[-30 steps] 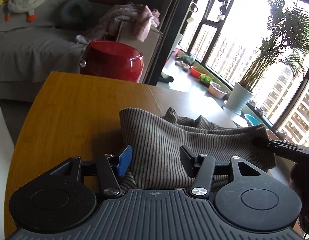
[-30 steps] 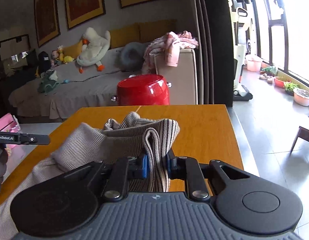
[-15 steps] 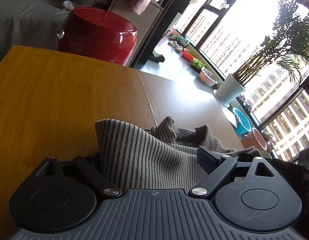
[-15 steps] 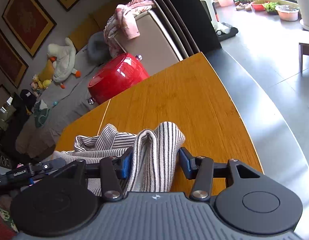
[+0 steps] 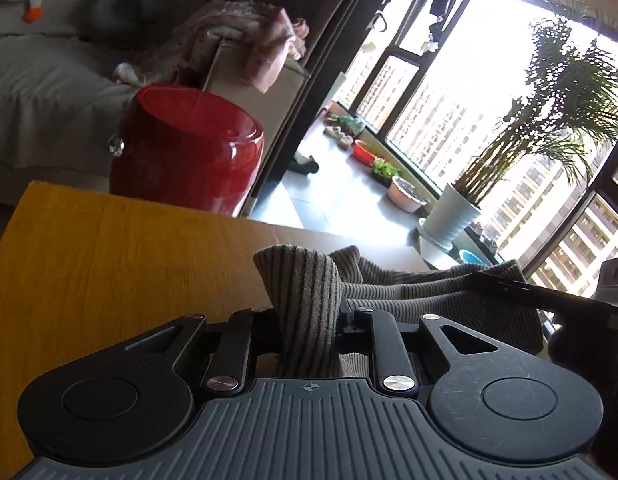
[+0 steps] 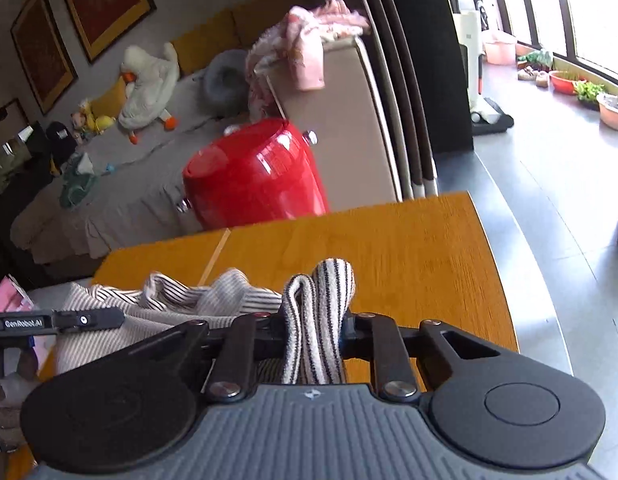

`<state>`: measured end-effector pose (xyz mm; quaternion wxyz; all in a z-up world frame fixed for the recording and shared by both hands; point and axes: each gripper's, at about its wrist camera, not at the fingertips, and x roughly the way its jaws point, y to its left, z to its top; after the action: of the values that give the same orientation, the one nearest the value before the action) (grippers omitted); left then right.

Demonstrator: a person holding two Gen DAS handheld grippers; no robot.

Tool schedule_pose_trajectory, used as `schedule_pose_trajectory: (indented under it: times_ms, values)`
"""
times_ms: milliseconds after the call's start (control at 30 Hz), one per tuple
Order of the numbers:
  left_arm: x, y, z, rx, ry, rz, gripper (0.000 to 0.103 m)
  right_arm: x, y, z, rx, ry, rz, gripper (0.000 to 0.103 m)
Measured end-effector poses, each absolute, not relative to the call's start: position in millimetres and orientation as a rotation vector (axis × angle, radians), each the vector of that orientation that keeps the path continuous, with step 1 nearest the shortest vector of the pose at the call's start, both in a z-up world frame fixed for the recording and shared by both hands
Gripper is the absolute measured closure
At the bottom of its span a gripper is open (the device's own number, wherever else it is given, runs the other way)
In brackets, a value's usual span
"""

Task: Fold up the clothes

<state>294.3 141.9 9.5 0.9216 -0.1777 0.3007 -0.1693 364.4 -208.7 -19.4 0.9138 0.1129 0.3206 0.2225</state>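
Note:
A grey-and-black striped knit garment [image 5: 409, 292] lies bunched on the orange wooden table [image 5: 109, 264]. My left gripper [image 5: 307, 320] is shut on a bunched corner of it, which stands up between the fingers. My right gripper [image 6: 313, 326] is shut on another folded corner of the garment [image 6: 317, 308], near the table's [image 6: 409, 248] right side. Each gripper shows in the other's view: the right one [image 5: 549, 300] at the right edge, the left one [image 6: 61, 322] at the left edge. The cloth spans between them.
A red round stool [image 5: 185, 152] stands just beyond the table's far edge. Behind it is a sofa [image 6: 349, 120] with pink clothes [image 6: 309, 44] over its arm. Potted plants [image 5: 469, 204] and basins stand by the windows.
My left gripper went from open over the garment to shut on a corner of it. My right gripper opened briefly, then shut again on its corner. Both corners now stand bunched and upright.

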Motion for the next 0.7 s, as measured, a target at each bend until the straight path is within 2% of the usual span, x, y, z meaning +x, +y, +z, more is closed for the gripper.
schedule_pose_trajectory:
  times_ms: [167, 400, 533, 700]
  values:
    - [208, 139, 36, -0.3, 0.561, -0.387, 0.082, 281, -208, 32, 0.088, 0.51, 0.62, 0.086]
    - [90, 111, 24, -0.149, 0.568, -0.393, 0.082, 154, -195, 24, -0.169, 0.502, 0.671, 0.086]
    - [79, 106, 24, -0.178, 0.561, -0.375, 0.082, 117, -192, 11, -0.16, 0.54, 0.67, 0.086]
    - [124, 110, 40, -0.199, 0.52, -0.349, 0.082, 145, -200, 21, 0.018, 0.544, 0.627, 0.086]
